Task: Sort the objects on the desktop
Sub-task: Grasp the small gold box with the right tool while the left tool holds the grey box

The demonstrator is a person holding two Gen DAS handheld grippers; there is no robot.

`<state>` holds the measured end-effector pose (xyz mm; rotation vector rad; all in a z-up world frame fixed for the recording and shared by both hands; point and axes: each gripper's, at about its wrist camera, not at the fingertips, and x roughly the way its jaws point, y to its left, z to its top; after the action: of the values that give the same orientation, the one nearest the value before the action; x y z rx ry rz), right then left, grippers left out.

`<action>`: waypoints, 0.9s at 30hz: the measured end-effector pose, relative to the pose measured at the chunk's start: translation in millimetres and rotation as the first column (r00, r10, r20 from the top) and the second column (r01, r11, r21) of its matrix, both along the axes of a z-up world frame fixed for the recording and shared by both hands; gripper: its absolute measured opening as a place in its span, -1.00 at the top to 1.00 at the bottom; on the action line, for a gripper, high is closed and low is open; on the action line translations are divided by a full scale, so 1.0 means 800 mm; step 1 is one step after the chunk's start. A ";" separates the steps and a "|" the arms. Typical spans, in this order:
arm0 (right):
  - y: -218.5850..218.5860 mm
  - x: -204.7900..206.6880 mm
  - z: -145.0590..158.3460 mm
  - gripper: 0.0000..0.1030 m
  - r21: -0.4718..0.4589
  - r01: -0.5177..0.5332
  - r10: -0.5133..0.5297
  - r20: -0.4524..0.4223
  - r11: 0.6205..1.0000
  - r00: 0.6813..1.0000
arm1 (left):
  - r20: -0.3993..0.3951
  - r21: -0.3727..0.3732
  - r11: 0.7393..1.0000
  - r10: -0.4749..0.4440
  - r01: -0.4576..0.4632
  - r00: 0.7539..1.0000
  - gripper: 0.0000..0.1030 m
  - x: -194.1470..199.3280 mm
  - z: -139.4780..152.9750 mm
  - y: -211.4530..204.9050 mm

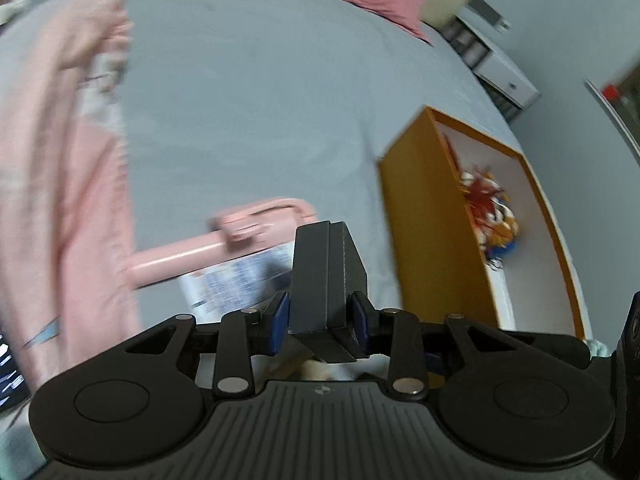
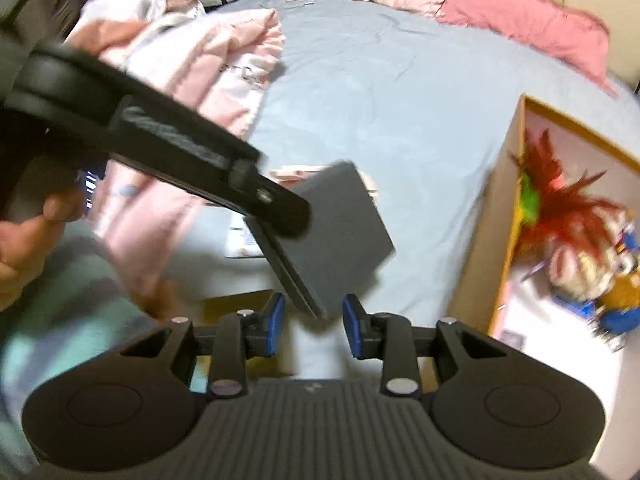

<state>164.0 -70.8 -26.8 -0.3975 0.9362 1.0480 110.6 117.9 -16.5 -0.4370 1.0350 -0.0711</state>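
**Left tongs carrying box, right tongs idle**

Left gripper (image 1: 322, 312) is clamped on the dark grey flat rectangular box (image 1: 326, 276) – blue pads pressed on both sides, box held clear above the blue-grey bedsheet (image 1: 248, 100). Right gripper (image 2: 314, 326) gapes open, holding nothing; the box's lower corner hangs between its pads, contact unclear.

Orange-walled open cardboard bin (image 1: 424, 220) sits just right of the box, with a red-feathered plush toy (image 1: 486, 208) already inside. Likely drop target.

To do well: keep the squeeze firm, swing right over the orange wall, lower into the bare white floor beside the toy – release only once low. Frames are blurred, so slow down. Pink-handled tool (image 1: 208, 248) on printed card waits behind.
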 end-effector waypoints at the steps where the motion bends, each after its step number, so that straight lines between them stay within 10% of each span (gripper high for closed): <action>1: -0.001 0.003 0.000 0.34 0.009 0.000 0.000 -0.028 1.000 1.000 | -0.007 0.002 1.000 0.013 -0.013 1.000 0.26 -0.005 0.001 0.005; 10: 0.037 -0.077 -0.037 0.17 -0.032 -0.004 -0.001 -0.148 0.999 0.989 | -0.047 0.106 0.989 0.109 -0.104 0.993 0.25 -0.034 -0.003 0.027; 27: 0.022 -0.049 -0.102 -0.32 -0.045 0.131 -0.138 -0.403 0.990 0.905 | -0.047 0.128 0.985 0.125 -0.118 0.991 0.25 -0.036 -0.012 0.030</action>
<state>125.1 -53.2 -108.4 -0.1233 1.3257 1.0142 81.7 141.6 -26.1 -0.3886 1.0579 0.1147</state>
